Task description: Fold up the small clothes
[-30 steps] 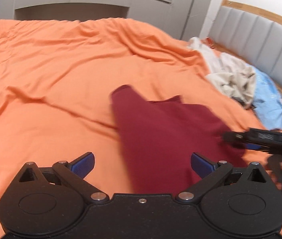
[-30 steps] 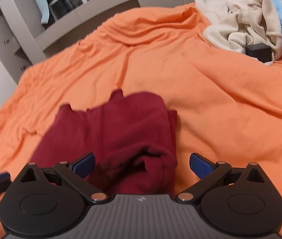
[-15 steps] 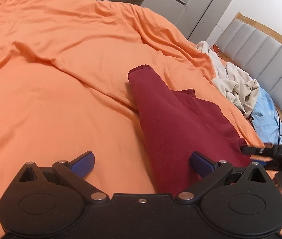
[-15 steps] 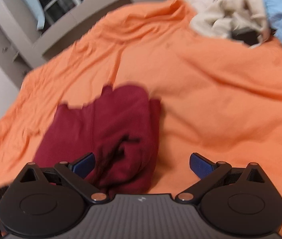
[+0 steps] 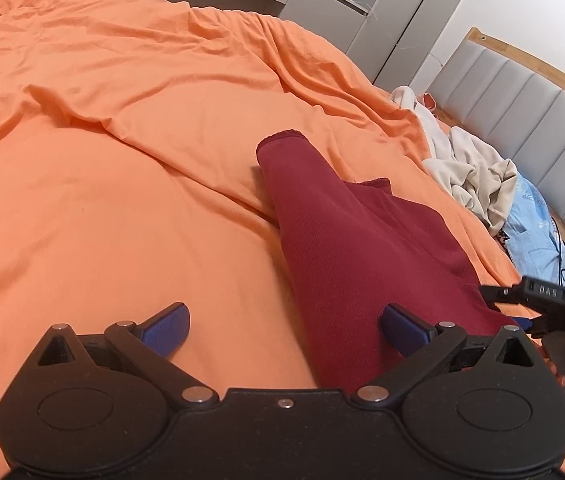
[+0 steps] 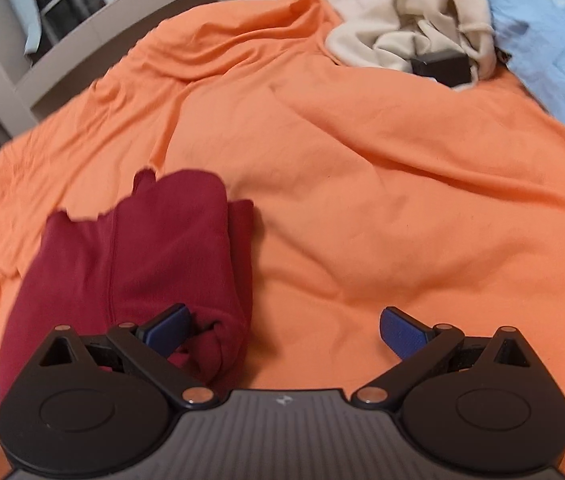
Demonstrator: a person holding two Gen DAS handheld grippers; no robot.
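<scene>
Two grippers: we hold both over the bed with their jaws wide apart and nothing between the pads, so we judge that no grasp is made at this moment.
Bed cover (image 5: 130,152): we see a large orange sheet with soft creases; it serves as our folding surface, and it gives under the cloth.
Maroon garment (image 5: 346,248): it lies on the orange sheet near the bed's middle, just in front of both grippers. It is already folded into a long, narrow shape, with one rounded end pointing away from us and a second layer showing under it at the side. The fabric looks thick and a little fuzzy, dark red, with a seam running along it in the right wrist view (image 6: 122,264).
Pile of other clothes (image 6: 410,20): beige and light blue pieces lie well apart near the headboard, we think waiting for their turn.
Left gripper (image 5: 282,326): its right pad is over the garment's near edge, its left pad over bare sheet.
Right gripper (image 6: 284,330): its left pad sits at the garment's bunched near corner, perhaps to take it for the next fold.
</scene>
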